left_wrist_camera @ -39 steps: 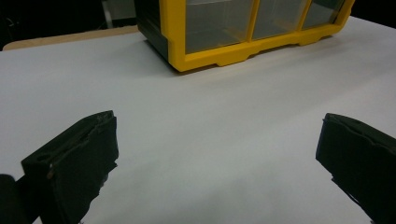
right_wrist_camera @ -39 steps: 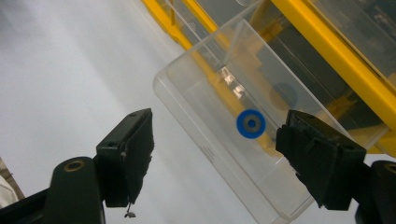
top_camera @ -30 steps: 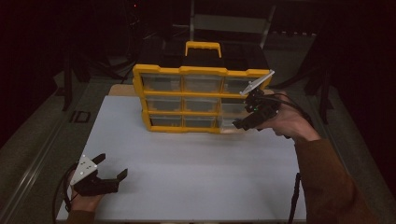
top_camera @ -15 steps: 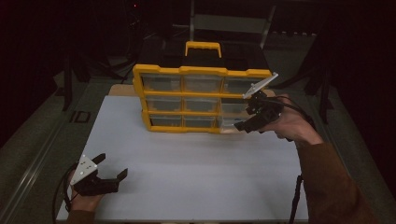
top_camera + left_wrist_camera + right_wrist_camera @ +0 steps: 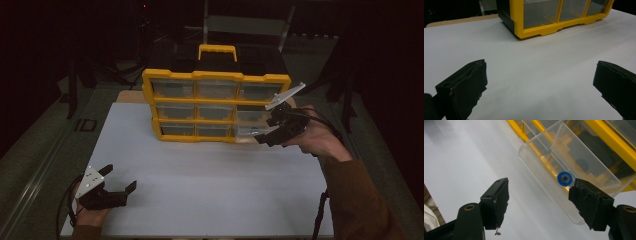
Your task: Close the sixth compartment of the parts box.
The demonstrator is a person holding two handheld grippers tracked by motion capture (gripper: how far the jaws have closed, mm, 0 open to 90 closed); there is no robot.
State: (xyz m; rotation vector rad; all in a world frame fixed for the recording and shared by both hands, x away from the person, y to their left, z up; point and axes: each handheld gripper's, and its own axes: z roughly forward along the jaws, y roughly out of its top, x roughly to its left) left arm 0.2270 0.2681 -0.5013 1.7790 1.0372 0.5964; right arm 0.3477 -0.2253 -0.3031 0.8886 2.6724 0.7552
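A yellow organizer with clear drawers is being kept upright at the far middle of the white table, its carrying handle pointing up. Its bottom right drawer is being left pulled out toward the near side, as seen in the right gripper view, and a small blue ring is being shown lying inside it, close to the front wall.

The right gripper is being held by a hand just at the lower right corner of the organizer, in front of the open drawer. Its jaws are being kept apart, having just been closing a little, with nothing pinched between them; one jaw is being seen near the drawer's front wall, though whether it is touching cannot be told.

The left gripper is being rested near the front left corner of the table, well apart from the organizer. Its jaws are being held wide apart over the bare table surface, and nothing is being gripped between them.
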